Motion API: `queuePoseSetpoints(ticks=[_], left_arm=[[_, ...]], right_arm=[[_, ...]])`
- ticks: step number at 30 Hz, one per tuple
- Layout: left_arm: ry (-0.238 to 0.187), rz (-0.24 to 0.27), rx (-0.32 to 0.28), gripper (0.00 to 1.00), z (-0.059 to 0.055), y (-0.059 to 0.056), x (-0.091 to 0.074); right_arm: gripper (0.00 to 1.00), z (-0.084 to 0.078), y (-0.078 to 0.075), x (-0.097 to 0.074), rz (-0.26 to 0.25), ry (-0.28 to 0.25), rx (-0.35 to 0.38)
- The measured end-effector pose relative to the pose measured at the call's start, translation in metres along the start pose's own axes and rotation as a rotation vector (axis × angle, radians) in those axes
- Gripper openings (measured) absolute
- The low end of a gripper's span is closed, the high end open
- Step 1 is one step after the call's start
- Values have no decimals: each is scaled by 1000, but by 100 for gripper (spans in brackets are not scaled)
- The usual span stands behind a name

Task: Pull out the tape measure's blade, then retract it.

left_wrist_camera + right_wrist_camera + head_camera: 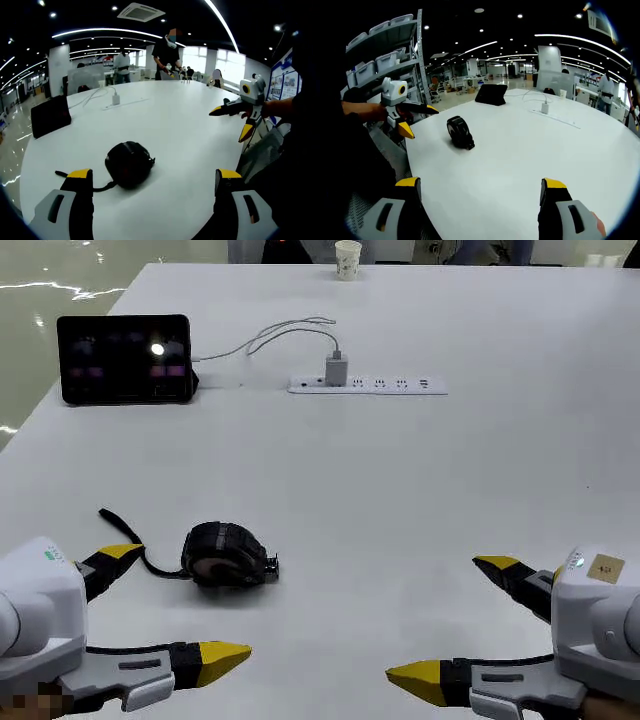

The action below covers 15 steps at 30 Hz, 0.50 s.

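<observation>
Head view: my left tool (180, 603) at 7 o'clock and my right tool (445, 618) at 5, both spread, pinching nothing. The tape measure (225, 555) lies on the worktop (400, 470) at 8. Left gripper view: tape measure (129, 164) at 7, ahead of my jaws, untouched. Right gripper view: tape measure (460, 132) at 10.

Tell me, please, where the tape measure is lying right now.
In the head view the tape measure lies on the white table, left of centre, just ahead of the open left hand-held gripper, with the tablet farther back.

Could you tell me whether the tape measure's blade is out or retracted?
Retracted: the tape measure shows no blade beyond its black case.
</observation>
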<state>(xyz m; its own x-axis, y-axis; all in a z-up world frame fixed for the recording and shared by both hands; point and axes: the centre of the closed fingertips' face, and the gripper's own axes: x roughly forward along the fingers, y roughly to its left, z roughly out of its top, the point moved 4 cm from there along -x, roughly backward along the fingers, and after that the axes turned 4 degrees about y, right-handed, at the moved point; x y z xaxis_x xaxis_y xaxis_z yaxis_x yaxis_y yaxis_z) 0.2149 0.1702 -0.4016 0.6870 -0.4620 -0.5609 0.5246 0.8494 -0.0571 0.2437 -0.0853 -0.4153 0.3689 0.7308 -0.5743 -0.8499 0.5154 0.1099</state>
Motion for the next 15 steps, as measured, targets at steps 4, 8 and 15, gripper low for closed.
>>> queuePoseSetpoints(ticks=[4, 8, 15], left_arm=[[3, -2, 4, 99, 1, 2, 1], [7, -6, 8, 99, 2, 4, 3], [18, -15, 19, 99, 3, 7, 6]], right_arm=[[99, 1, -1, 2, 5, 0, -2], [99, 2, -2, 3, 15, 6, -7], [99, 3, -6, 8, 32, 19, -25]])
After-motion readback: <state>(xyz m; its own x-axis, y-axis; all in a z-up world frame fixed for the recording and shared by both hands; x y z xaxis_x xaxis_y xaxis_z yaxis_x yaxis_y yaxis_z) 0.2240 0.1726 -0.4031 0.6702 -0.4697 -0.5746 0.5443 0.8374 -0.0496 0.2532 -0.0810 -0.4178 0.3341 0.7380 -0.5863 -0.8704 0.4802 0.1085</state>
